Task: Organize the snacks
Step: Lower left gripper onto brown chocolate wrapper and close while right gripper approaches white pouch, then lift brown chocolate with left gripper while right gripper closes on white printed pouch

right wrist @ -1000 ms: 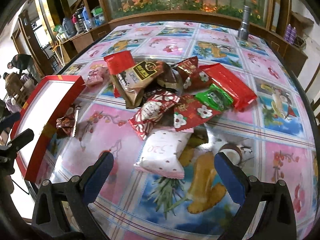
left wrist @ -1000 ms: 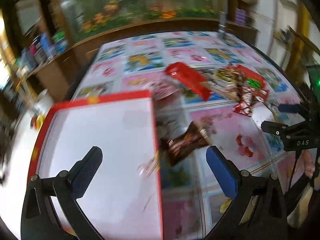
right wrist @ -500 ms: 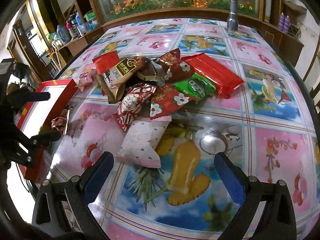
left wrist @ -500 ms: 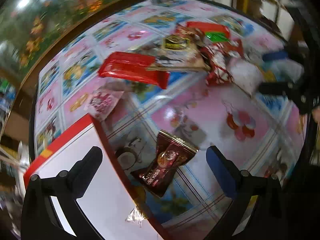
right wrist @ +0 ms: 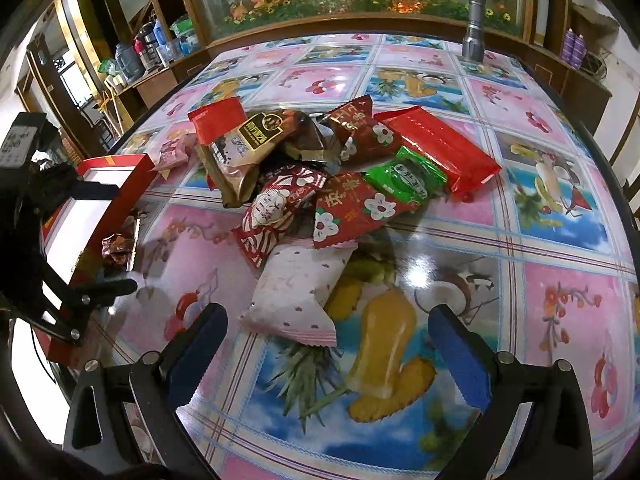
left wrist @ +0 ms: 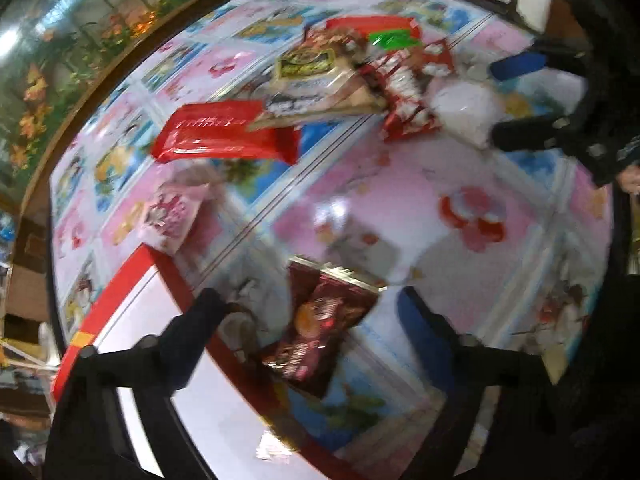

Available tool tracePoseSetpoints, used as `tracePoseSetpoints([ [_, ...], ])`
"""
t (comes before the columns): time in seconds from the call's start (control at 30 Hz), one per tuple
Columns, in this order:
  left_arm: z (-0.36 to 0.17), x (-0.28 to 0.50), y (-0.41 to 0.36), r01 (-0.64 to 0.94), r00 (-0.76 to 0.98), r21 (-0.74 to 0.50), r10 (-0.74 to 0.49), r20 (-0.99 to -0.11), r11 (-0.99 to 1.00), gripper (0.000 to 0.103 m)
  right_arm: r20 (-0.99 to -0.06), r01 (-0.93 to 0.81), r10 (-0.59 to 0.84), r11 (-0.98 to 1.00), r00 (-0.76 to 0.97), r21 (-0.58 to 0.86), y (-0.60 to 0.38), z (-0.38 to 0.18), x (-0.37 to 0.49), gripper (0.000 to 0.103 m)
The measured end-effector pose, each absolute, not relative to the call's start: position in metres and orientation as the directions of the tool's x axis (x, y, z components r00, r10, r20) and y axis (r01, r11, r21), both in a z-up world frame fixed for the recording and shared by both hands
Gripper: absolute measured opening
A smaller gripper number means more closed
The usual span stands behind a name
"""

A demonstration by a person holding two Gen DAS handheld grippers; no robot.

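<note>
A dark brown snack packet [left wrist: 320, 328] lies on the tablecloth against the red rim of a white tray [left wrist: 120, 296]. My left gripper [left wrist: 312, 312] points steeply down over the packet, which sits between its closing jaws; a gap shows on both sides, so the pads are off it. In the right wrist view the left gripper [right wrist: 126, 238] straddles that packet [right wrist: 116, 244] beside the tray [right wrist: 120, 184]. My right gripper [right wrist: 326, 320] stands open just in front of a white packet with pink dots [right wrist: 300, 292]. Behind it is a pile of snacks [right wrist: 340, 168].
A long red packet [left wrist: 224, 136] and a small pink one [left wrist: 170, 212] lie beyond the tray's corner. A grey flashlight [right wrist: 474, 24] stands at the table's far edge. Wooden cabinets and a glass tank ring the table. The floral cloth is glossy.
The left gripper has rolled and dropped over the brown packet, which now sits centred between its jaws; the jaws have narrowed. The right gripper has barely moved.
</note>
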State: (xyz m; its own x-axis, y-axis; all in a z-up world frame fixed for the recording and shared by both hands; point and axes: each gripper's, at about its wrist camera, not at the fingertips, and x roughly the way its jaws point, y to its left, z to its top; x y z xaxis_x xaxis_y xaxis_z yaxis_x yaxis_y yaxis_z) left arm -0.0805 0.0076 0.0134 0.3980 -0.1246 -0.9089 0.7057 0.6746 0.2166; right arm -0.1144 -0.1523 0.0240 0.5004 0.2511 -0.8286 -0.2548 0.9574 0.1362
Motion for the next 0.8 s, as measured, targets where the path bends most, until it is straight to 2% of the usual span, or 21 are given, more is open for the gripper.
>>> tracePoseSetpoints([
  [0.07,0.014,-0.079,0.008,0.714,0.373,0.184,-0.145,-0.917,0.675,0.074,-0.832,-0.254,0.253,0.957,0.493,0.140,-0.151,0.022,-0.113,0.101],
  [0.13,0.014,-0.077,0.008,0.716,0.344,0.143,-0.167,-0.924,0.683,0.060,-0.838,-0.250,0.254,0.957,0.483,0.146,-0.150,0.020,-0.111,0.097],
  [0.2,0.015,-0.076,0.010,0.723,0.309,0.096,-0.196,-0.931,0.684,0.052,-0.837,-0.248,0.246,0.959,0.489,0.137,-0.148,0.020,-0.111,0.096],
  [0.27,0.015,-0.077,0.010,0.731,0.306,0.095,-0.200,-0.931,0.676,0.050,-0.837,-0.253,0.244,0.959,0.489,0.132,-0.146,0.020,-0.111,0.094],
  [0.33,0.015,-0.079,0.011,0.736,0.292,0.078,-0.211,-0.933,0.672,0.042,-0.840,-0.252,0.237,0.960,0.488,0.124,-0.145,0.019,-0.110,0.093],
  [0.4,0.015,-0.081,0.013,0.741,0.264,0.045,-0.229,-0.937,0.670,0.042,-0.842,-0.253,0.228,0.961,0.490,0.112,-0.143,0.019,-0.110,0.093],
  [0.8,0.016,-0.101,0.017,0.699,0.269,0.019,-0.238,-0.933,0.715,0.043,-0.842,-0.253,0.144,0.967,0.521,0.008,-0.142,0.014,-0.114,0.091],
])
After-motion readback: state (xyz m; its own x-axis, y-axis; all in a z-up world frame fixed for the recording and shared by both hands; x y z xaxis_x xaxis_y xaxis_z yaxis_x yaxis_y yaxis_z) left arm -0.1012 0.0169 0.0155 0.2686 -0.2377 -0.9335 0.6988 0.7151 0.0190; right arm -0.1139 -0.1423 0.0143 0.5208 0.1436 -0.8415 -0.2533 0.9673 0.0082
